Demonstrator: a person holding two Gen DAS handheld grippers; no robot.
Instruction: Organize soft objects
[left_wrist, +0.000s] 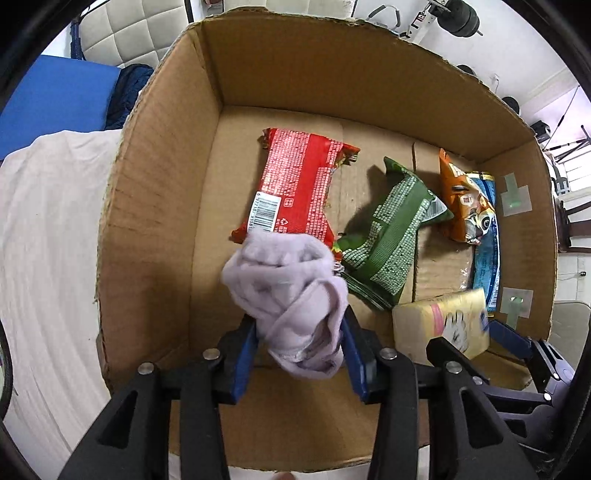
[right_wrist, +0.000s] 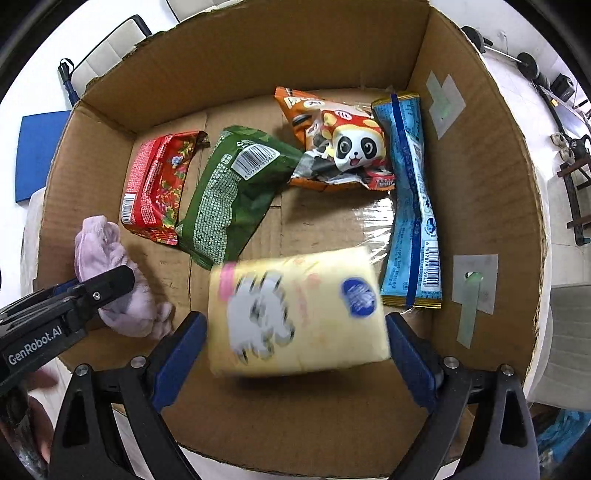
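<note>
Gripped a bunched purple cloth (left_wrist: 288, 280) between the blue pads of the left gripper (left_wrist: 298, 317), pads narrow and pressing on both sides of it. Hung low inside a cardboard box (left_wrist: 288, 66), near its left wall, just over the lower end of a red packet (left_wrist: 299, 184).

Framed a yellow pack (right_wrist: 314, 280) between the widely spread pads of the right gripper (right_wrist: 295, 319), also down inside the box. Came out blurred, with a pink stripe, a white figure and a round blue mark; could not tell whether clamped or loose, nor read any wording.

Read "GenRobot.AI" in white on the left gripper's black body, seen from the right wrist.

Lay flat on the box floor, left to right: the red packet with flower print and a barcode, a green packet (right_wrist: 229, 195) with a barcode and fine white text, an orange packet (right_wrist: 343, 147) with a cartoon panda, a long blue packet (right_wrist: 410, 206) with a barcode beside the right wall. Could not make out the small print.

Showed two taped patches (right_wrist: 474, 280) on that wall.
</note>
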